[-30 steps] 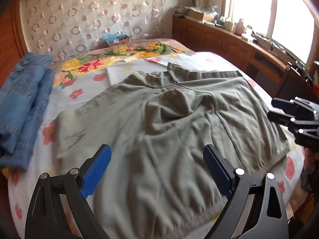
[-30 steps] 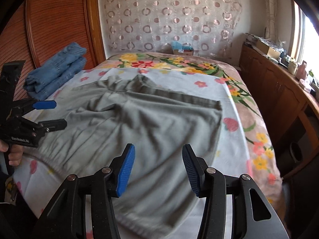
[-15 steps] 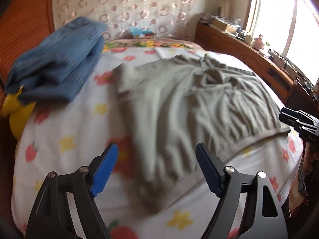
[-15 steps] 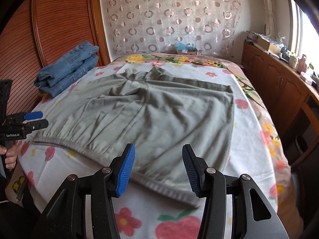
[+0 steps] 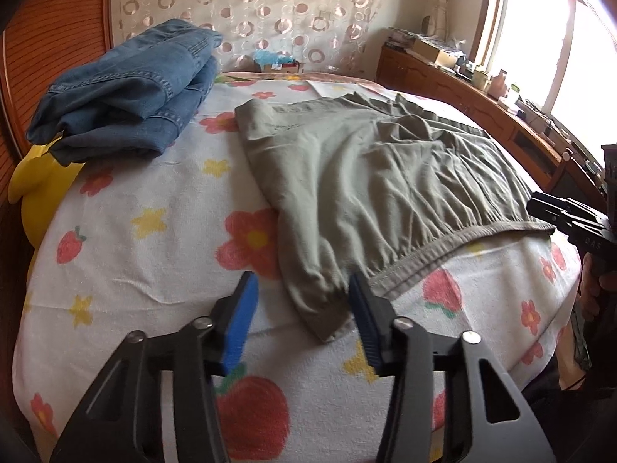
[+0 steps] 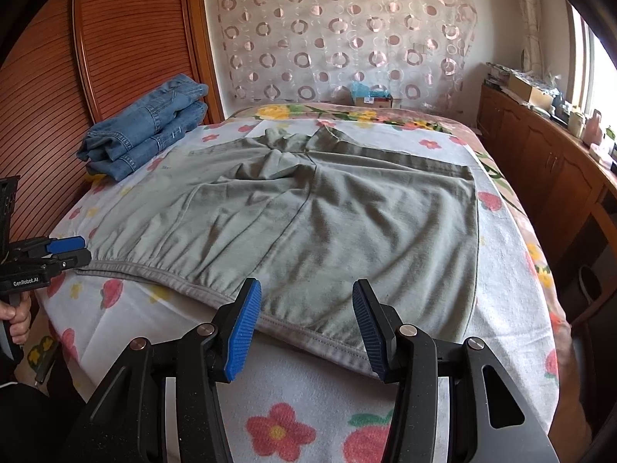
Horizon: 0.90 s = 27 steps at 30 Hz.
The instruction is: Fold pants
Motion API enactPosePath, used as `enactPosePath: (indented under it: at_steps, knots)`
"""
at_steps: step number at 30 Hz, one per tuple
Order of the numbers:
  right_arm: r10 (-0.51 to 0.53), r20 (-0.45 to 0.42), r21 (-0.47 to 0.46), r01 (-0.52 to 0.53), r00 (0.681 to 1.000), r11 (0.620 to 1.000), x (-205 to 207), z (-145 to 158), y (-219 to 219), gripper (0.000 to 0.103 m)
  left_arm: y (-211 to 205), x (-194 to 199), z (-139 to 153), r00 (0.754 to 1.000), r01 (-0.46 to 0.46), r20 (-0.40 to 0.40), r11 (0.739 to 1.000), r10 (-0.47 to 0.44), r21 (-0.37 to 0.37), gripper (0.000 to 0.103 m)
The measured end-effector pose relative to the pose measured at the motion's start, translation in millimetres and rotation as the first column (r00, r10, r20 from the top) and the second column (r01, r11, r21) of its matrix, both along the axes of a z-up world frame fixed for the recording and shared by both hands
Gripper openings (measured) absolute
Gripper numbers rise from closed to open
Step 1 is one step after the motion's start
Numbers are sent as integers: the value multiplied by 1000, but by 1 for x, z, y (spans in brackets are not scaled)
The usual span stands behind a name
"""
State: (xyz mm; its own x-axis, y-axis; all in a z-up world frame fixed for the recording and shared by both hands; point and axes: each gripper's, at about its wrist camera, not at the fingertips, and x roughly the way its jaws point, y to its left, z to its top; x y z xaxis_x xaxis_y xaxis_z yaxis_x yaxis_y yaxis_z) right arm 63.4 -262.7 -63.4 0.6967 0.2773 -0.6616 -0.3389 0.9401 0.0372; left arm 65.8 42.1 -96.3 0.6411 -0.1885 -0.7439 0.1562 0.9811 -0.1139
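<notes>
Our left gripper (image 5: 300,308) has just been closing — ribbed blue pads straddle the waistband corner of one olive, wrinkled pair of pants (image 5: 370,177), unclamped. Our right gripper (image 6: 304,320) gapes over the near elastic hem — flowered bedspread (image 6: 308,405) below.

Left wrist view: right gripper (image 5: 547,208) cut off by the pic's right edge, its fingertips hidden behind the pants (image 5: 370,177) waistband corner. Yellow cushion (image 5: 42,177) mostly hidden under the folded jeans (image 5: 127,88). Things on the cabinet (image 5: 482,88) by the window too small to tell. Right wrist view: left gripper (image 6: 77,252) and hand (image 6: 17,318) cut off at left edge.
</notes>
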Motion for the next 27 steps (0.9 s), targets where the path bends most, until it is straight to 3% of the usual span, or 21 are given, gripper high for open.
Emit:
enactPosePath:
  at_steps: [3, 5, 8, 17, 27]
  knots:
    - [-6, -1, 1, 6, 1000, 1000, 1, -1, -2, 51, -4, -1, 0, 1000, 22, 6, 1000, -22, -8, 34]
    - [-11, -4, 6, 11, 1000, 1000, 1, -3, -4, 51, -6, -1, 1, 1000, 27, 12, 1000, -27, -9, 18]
    - [-18, -7, 12, 18, 1000, 1000, -1, -4, -5, 51, -9, -1, 2, 999, 29, 18, 1000, -28, -3, 10]
    - [-30, -10, 38, 30, 999, 999, -9, -6, -15, 51, -31, 6, 30, 994, 72, 78, 997, -73, 19, 7]
    - [-55, -9, 66, 56, 998, 996, -19, -8, -30, 51, -86, 30, 59, 976, 173, 122, 983, -179, 60, 6]
